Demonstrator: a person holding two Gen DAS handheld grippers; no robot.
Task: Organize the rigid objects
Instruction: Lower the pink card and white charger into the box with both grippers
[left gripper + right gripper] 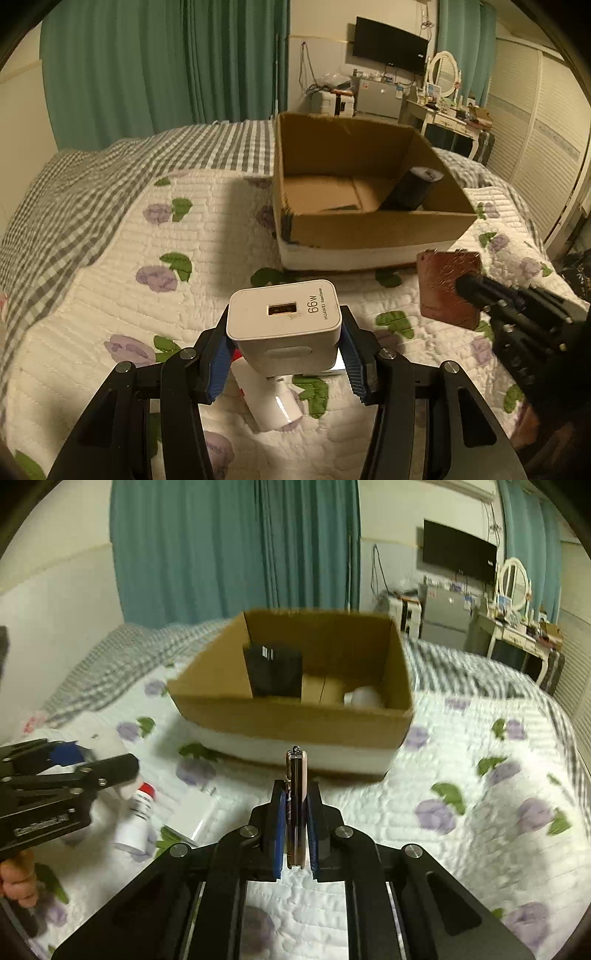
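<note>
Left gripper (284, 332) jaws clamp white Huawei charger (283, 320), lower centre. Right gripper (295, 812) jaws pinch a thin pink case (296, 786) edgewise. Both held aloft facing the cardboard box (369, 229) beyond, likely for dropping in.

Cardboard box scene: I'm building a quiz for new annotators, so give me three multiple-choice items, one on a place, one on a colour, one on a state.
1. Where is the black cylinder?
A. inside the cardboard box
B. on the quilt
C. in a gripper

2. What colour is the charger?
A. black
B. white
C. green

3. What is the right gripper doing?
A. hanging open
B. resting in the box
C. shut on a thin pinkish case

Answers: 1 A, it stands within the box walls; 2 B, its white body sits in the left gripper; 3 C, the pads press the case's two faces.
</note>
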